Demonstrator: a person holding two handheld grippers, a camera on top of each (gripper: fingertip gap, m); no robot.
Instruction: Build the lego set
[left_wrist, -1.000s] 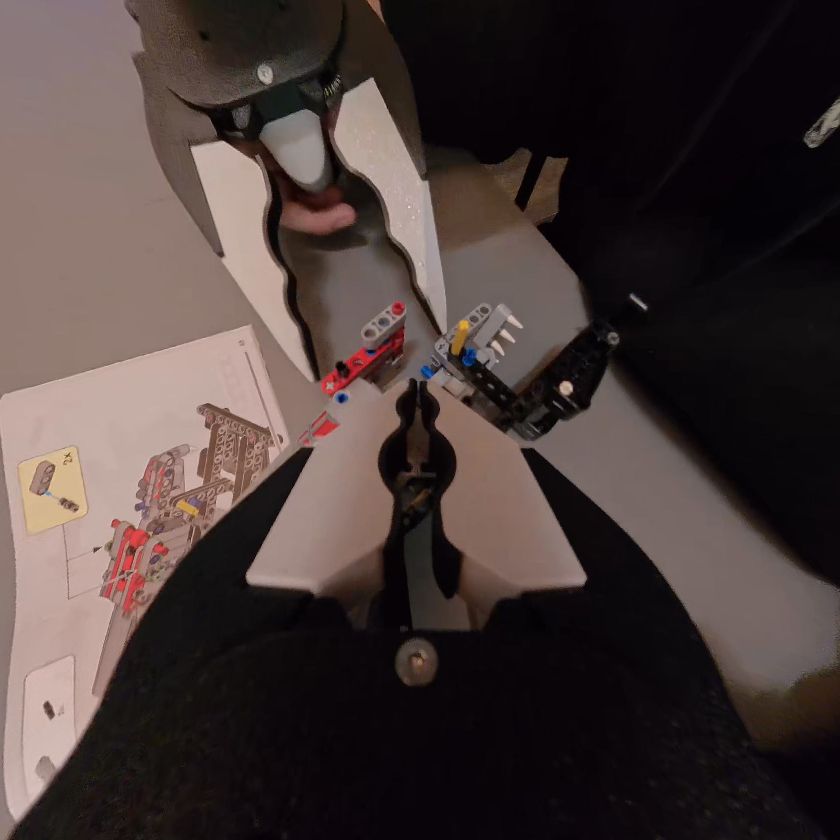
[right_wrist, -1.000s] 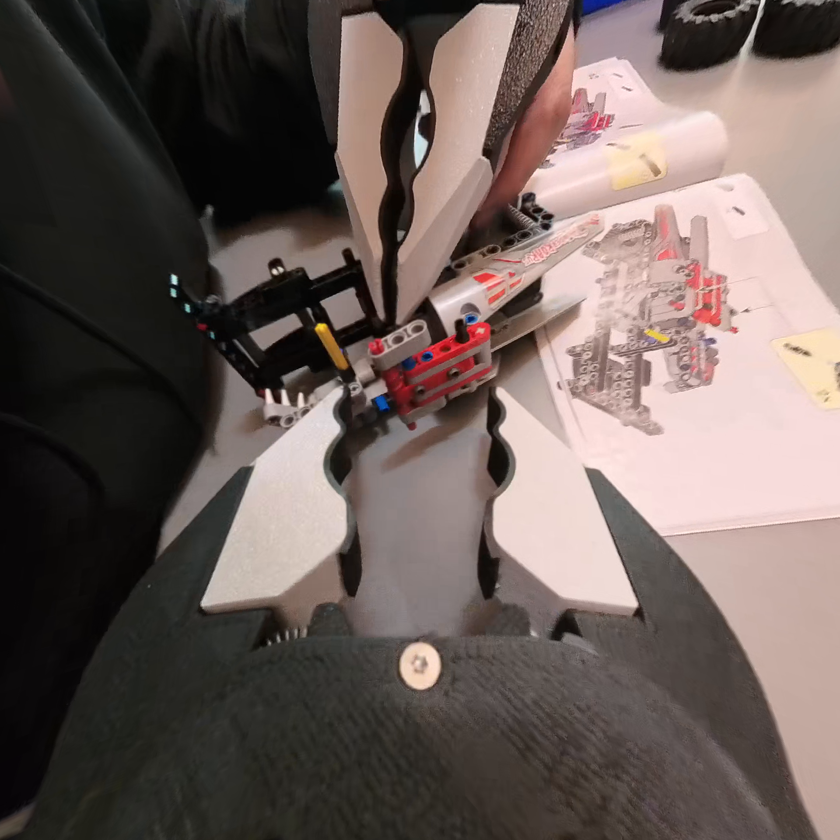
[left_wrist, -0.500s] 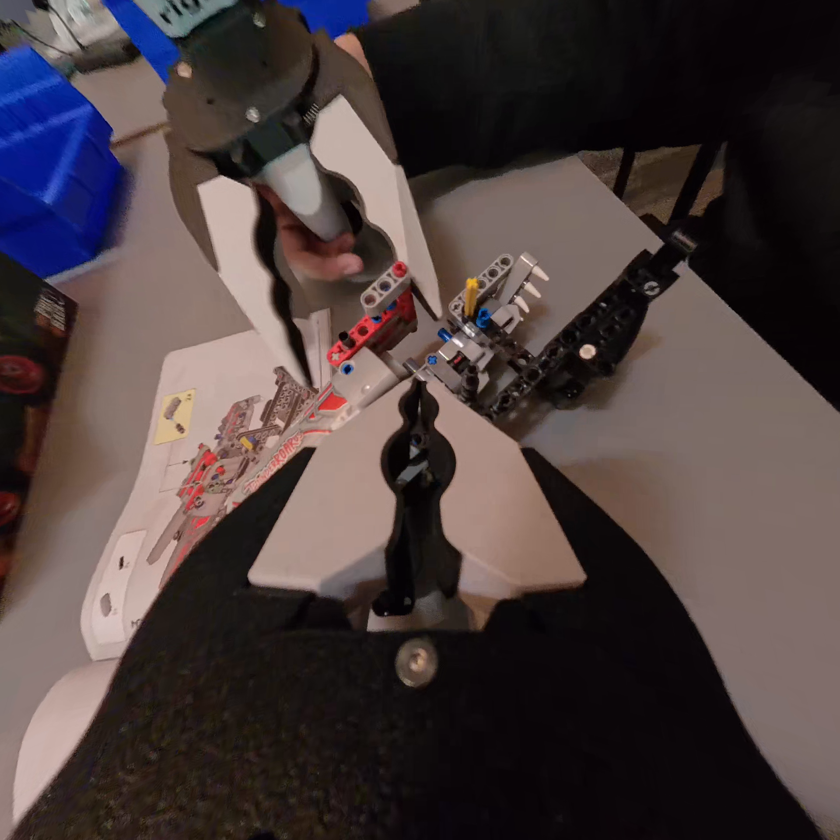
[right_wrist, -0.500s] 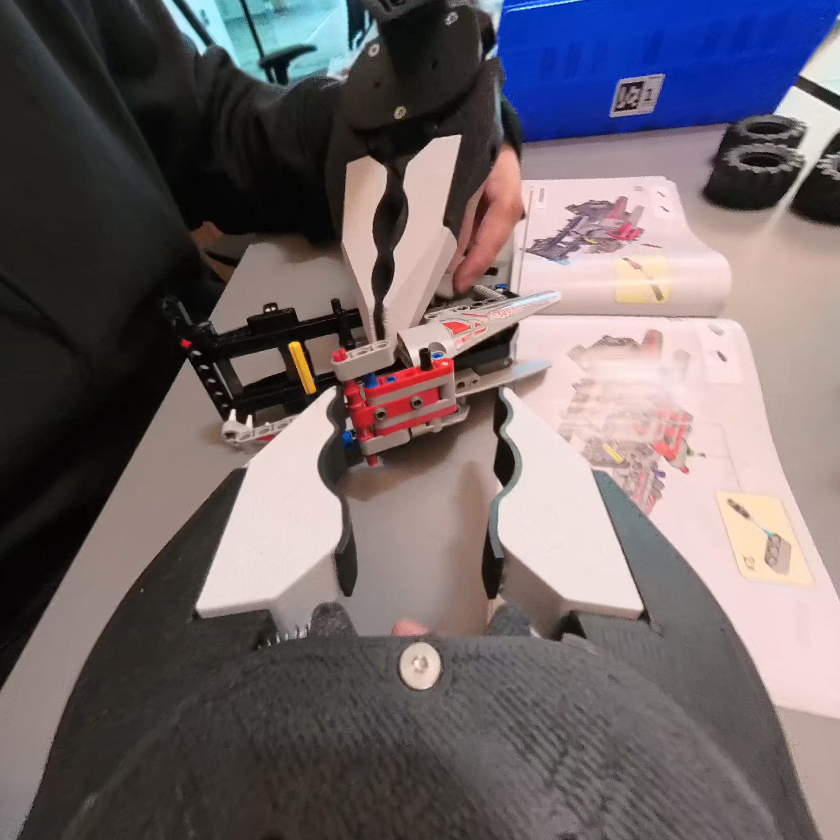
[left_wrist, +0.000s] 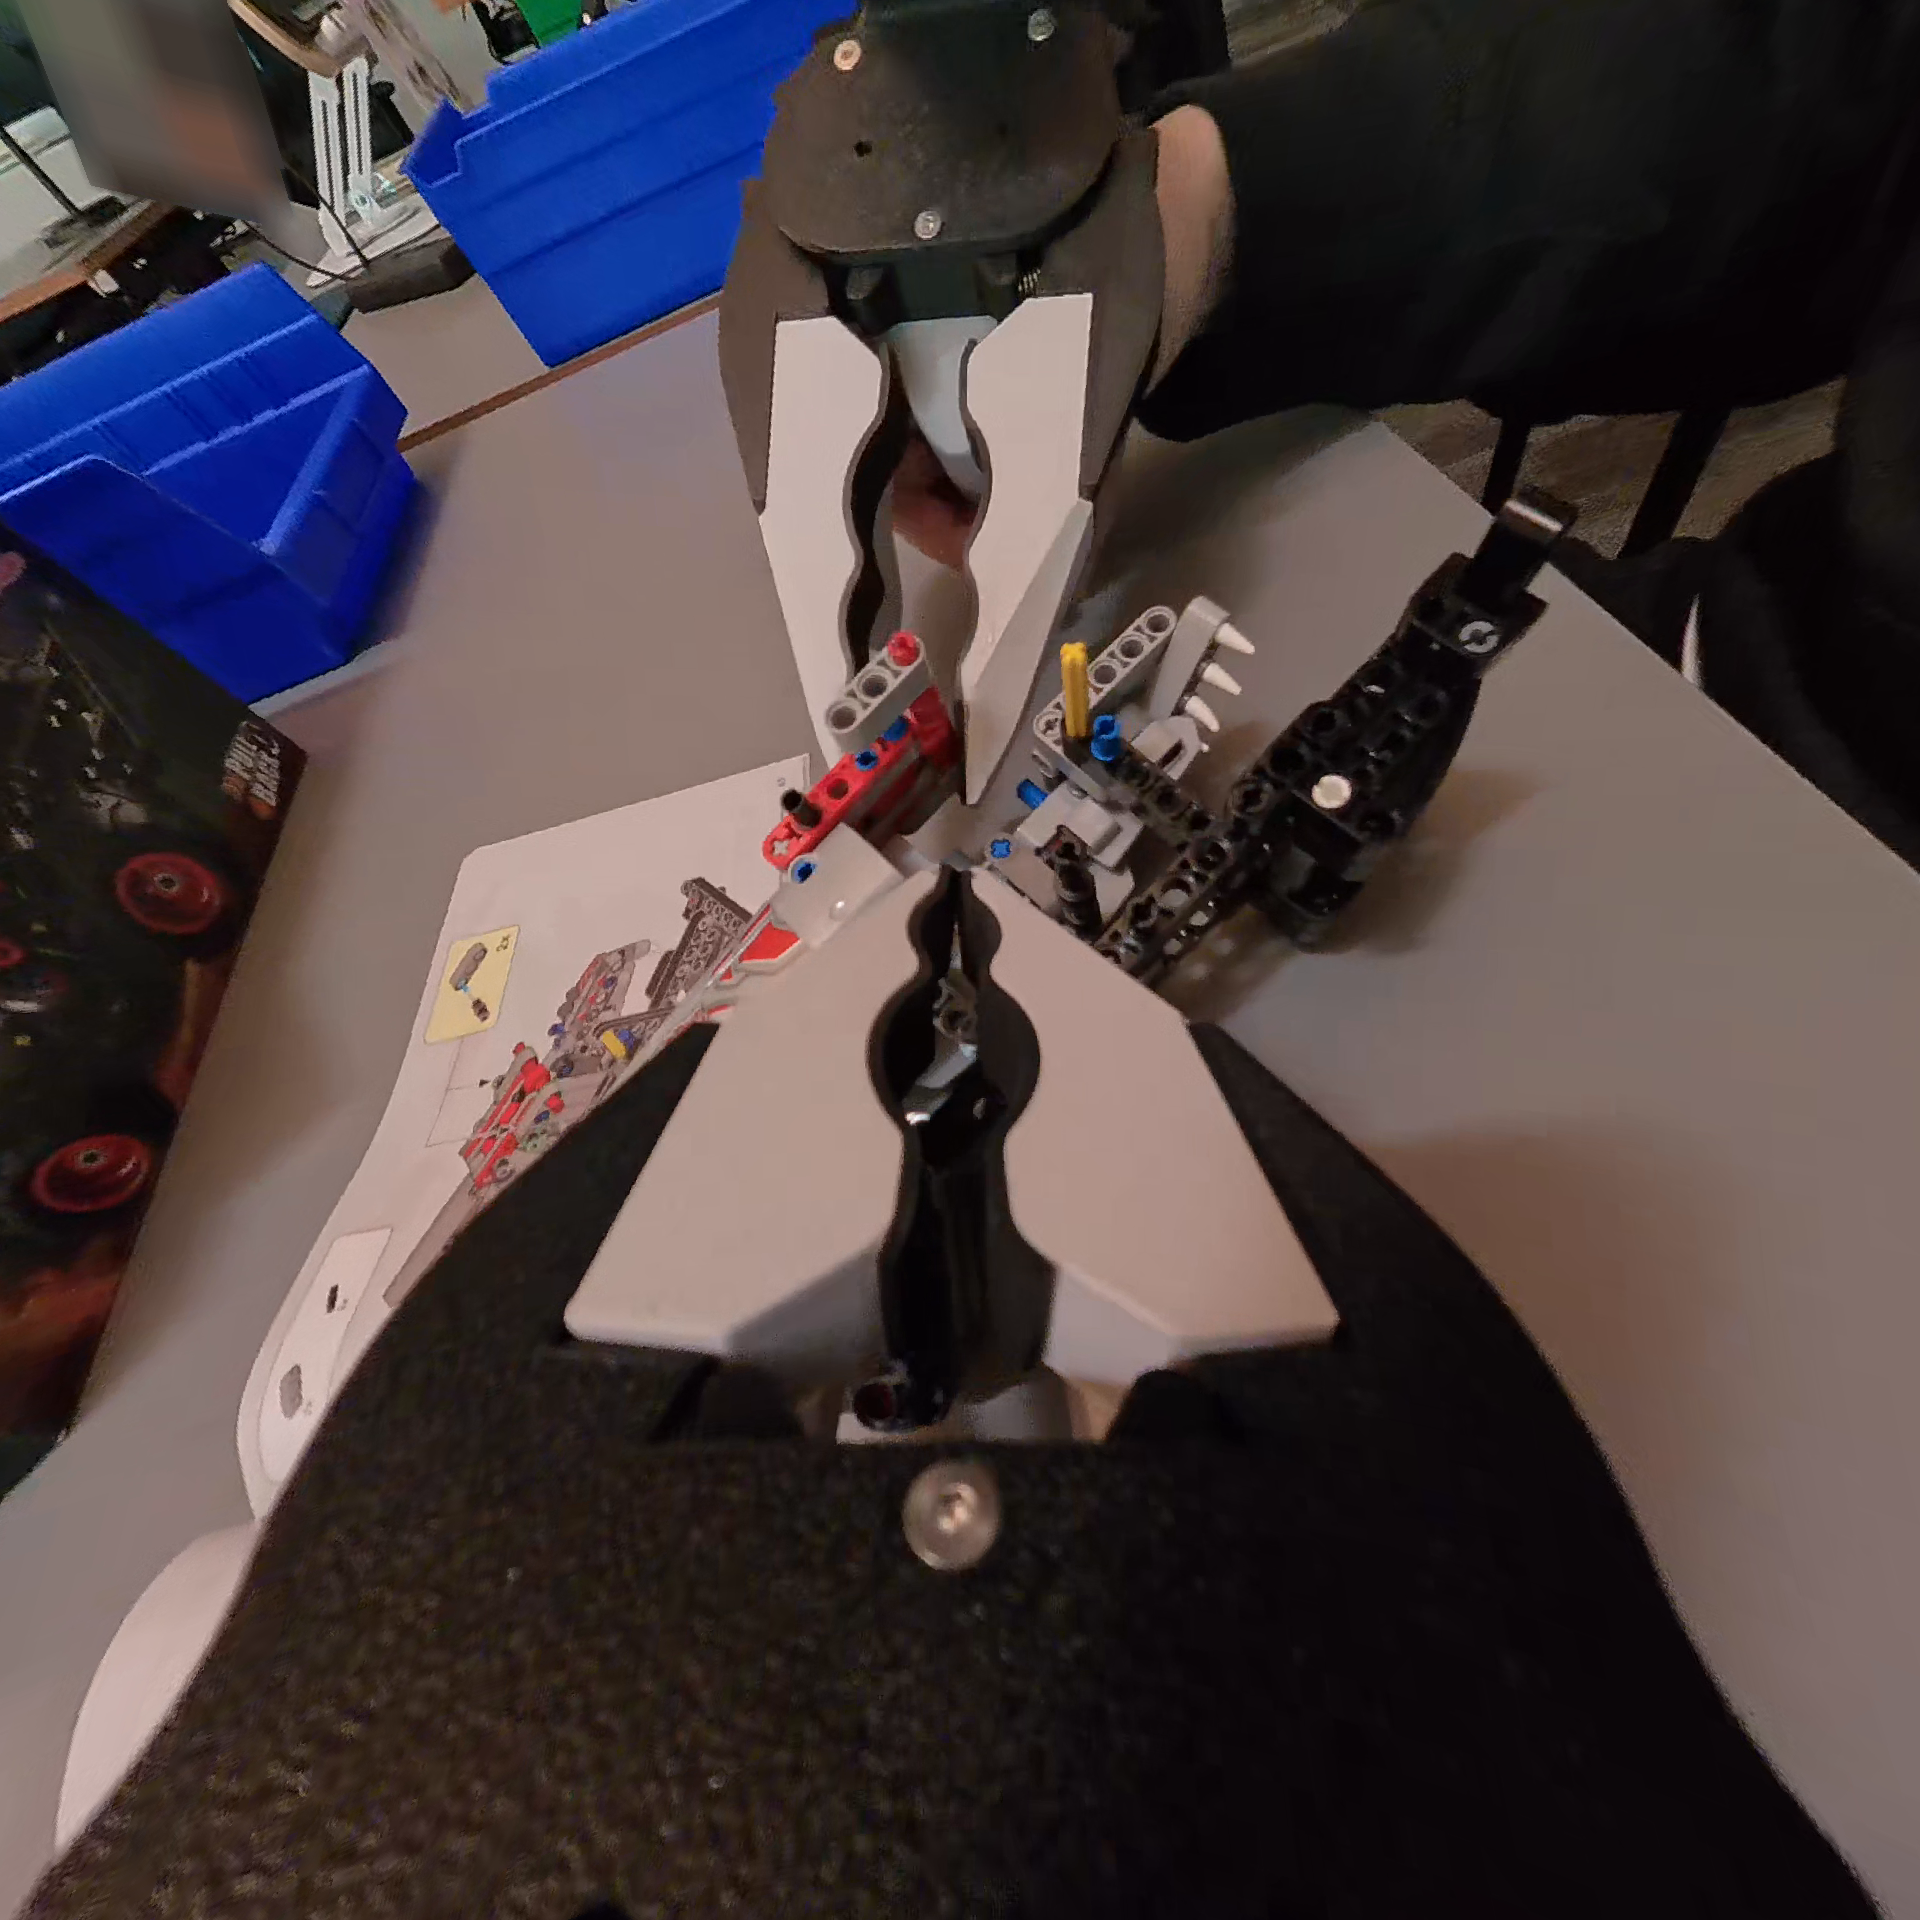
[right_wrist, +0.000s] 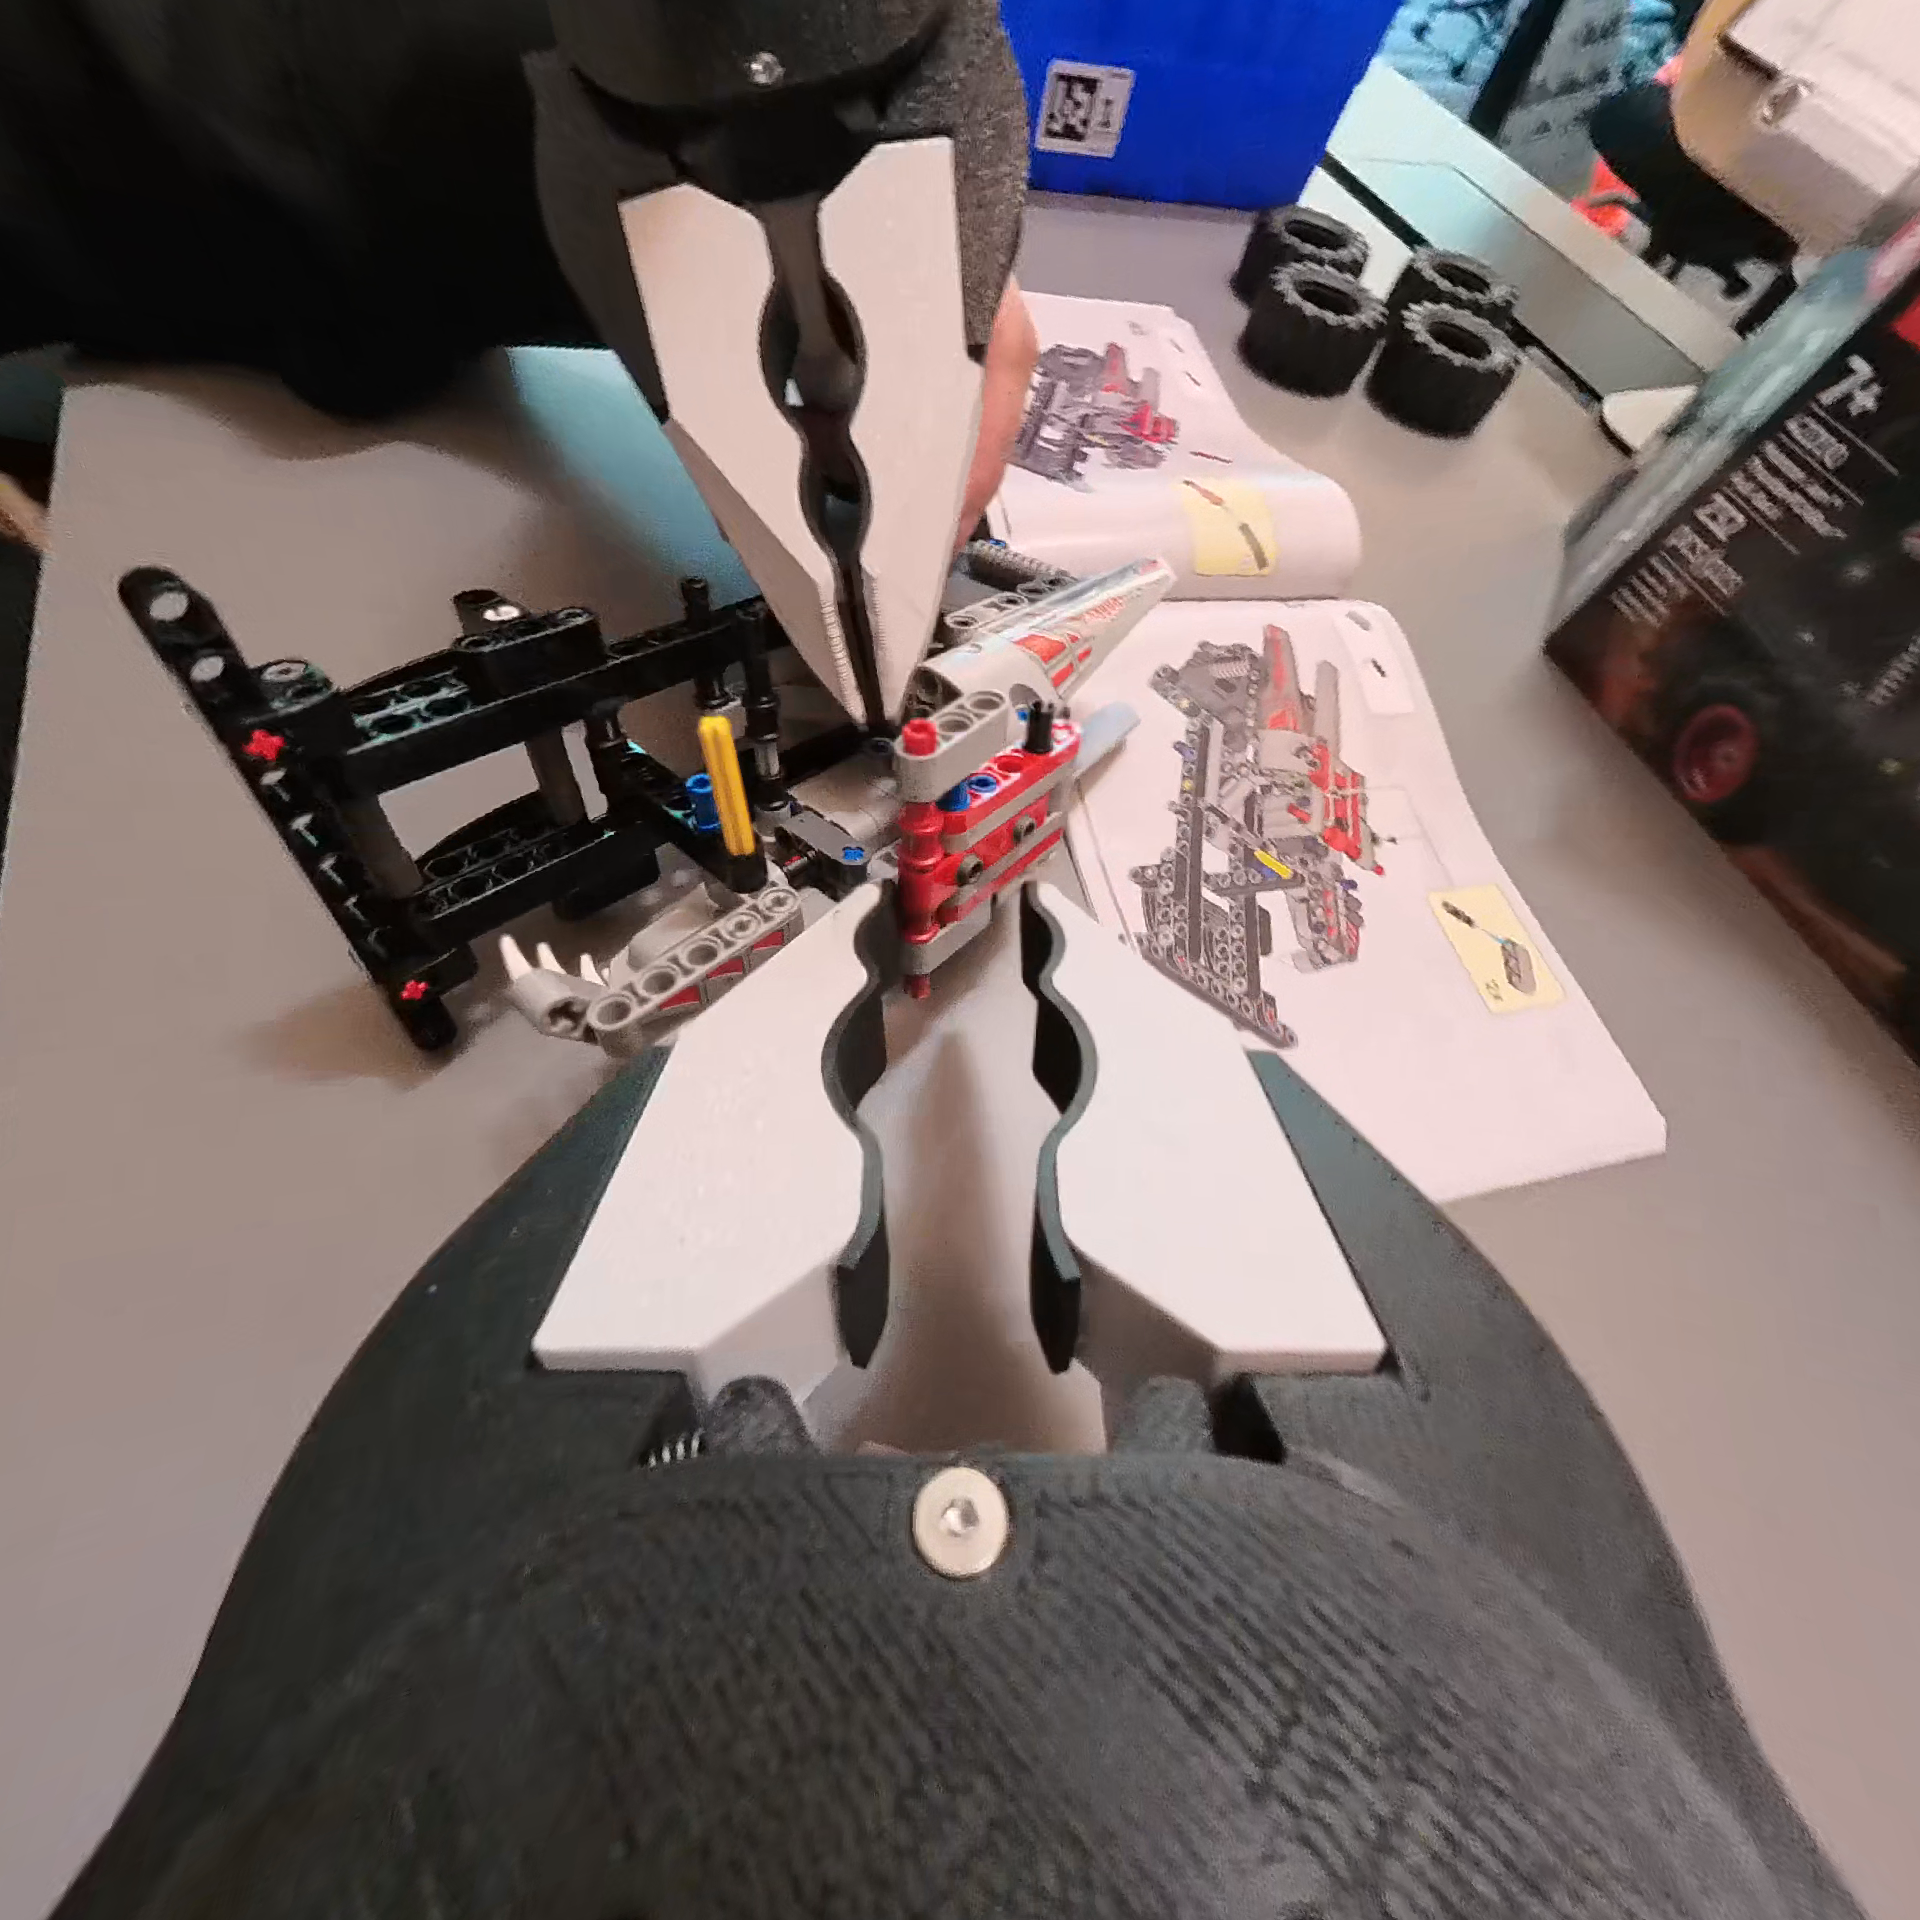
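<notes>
A partly built lego model (right_wrist: 520, 769) stands on the grey table: black beam frame, yellow axle, grey toothed piece, pointed grey panel and a red block section (right_wrist: 977, 831). My right gripper (right_wrist: 956, 914) has its fingers closed in on the lower end of the red section. In the left wrist view it (left_wrist: 904, 769) comes down from above onto the red section (left_wrist: 873, 779). My left gripper (left_wrist: 951, 883) is shut on a thin part in the middle of the model (left_wrist: 1195, 831). It shows from the front in the right wrist view (right_wrist: 868, 707).
An open instruction booklet (right_wrist: 1403, 935) lies beside the model, also seen in the left wrist view (left_wrist: 540, 987). Several black tyres (right_wrist: 1371, 322) and the set's dark box (right_wrist: 1766, 582) stand farther off. Blue bins (left_wrist: 208, 468) sit at the far side. The table edge runs near the black frame. Less than 4 cm separates the two grippers' tips.
My right gripper's fingers have narrowed from wide open to close around the red section. Both cameras have tilted up, showing more of the room. The left gripper stays shut on the model.
</notes>
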